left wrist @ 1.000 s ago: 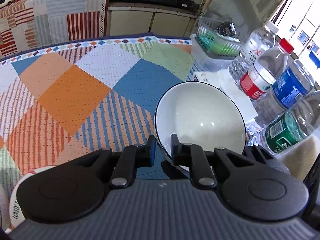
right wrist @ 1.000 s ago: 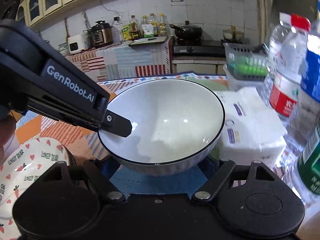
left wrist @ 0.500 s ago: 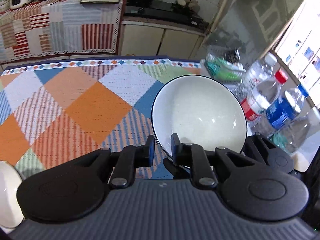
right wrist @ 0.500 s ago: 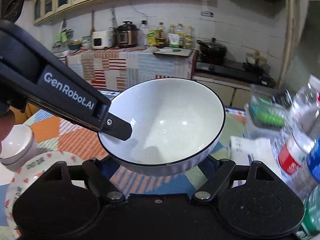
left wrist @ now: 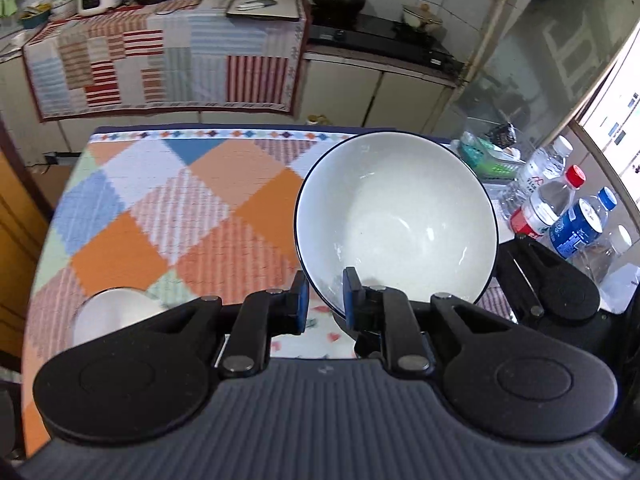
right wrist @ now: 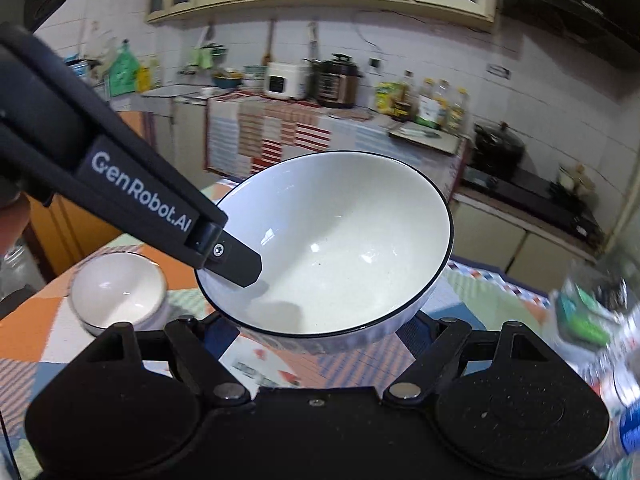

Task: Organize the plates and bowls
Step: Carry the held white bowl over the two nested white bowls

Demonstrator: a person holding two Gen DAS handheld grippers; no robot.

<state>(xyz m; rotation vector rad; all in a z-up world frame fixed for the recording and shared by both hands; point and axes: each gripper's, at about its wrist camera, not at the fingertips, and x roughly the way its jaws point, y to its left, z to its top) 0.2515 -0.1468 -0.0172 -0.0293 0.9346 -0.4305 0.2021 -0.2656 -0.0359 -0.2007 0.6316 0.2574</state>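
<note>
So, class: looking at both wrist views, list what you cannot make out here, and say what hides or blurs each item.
- Right gripper fingertips, right wrist view: hidden under the large bowl.
- Heart-print plate, left wrist view: mostly covered by the left gripper and the bowl.
- Small bowl, left wrist view: near side cut off by the gripper body.
- Bottles and green basket, right wrist view: blurred, labels unreadable.

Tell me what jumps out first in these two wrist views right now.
The big white bowl with a dark rim, held above the patchwork tablecloth: the left gripper pinches its near rim while the right gripper cradles it from below. A smaller white bowl sits lower left.
</note>
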